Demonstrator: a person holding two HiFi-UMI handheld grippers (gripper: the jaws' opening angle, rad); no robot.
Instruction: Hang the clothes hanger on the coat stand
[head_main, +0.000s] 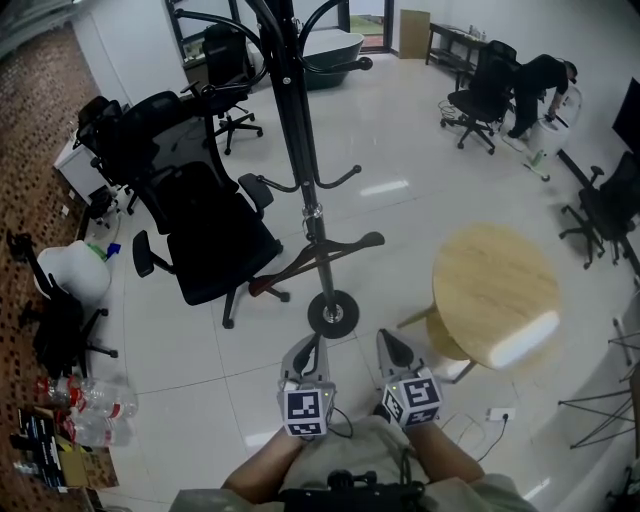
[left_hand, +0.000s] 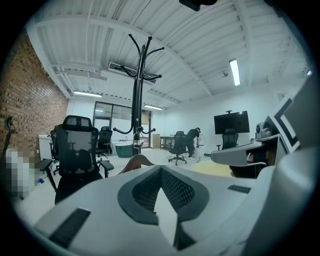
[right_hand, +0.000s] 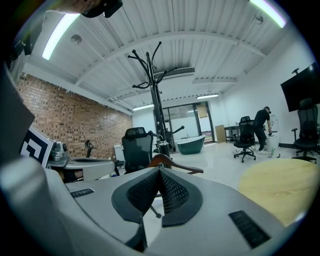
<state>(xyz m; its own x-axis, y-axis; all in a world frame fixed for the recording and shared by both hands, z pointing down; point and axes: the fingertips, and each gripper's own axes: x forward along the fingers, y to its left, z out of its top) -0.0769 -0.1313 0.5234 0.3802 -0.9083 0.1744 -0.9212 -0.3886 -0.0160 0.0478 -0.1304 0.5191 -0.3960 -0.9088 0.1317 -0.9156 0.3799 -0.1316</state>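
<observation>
Arching dark-brown wooden clothes hanger (head_main: 283, 269)

1. A tall black metal coat stand (head_main: 300, 130) rises from a round base on the glossy white tiled floor (head_main: 400, 160), with curved hooks branching off its pole.
2. A brown wooden clothes hanger (head_main: 352, 245) crosses the pole low down, above the base; its hook cannot be made out.
3. The left tongs (head_main: 306, 352) and right tongs (head_main: 393, 348) sit side by side near the base, jaws together, tips towards the stand.
4. A black mesh office chair (head_main: 210, 240) stands left of the stand, and a round pale wooden worktop (head_main: 495, 285) stands to its right.
</observation>
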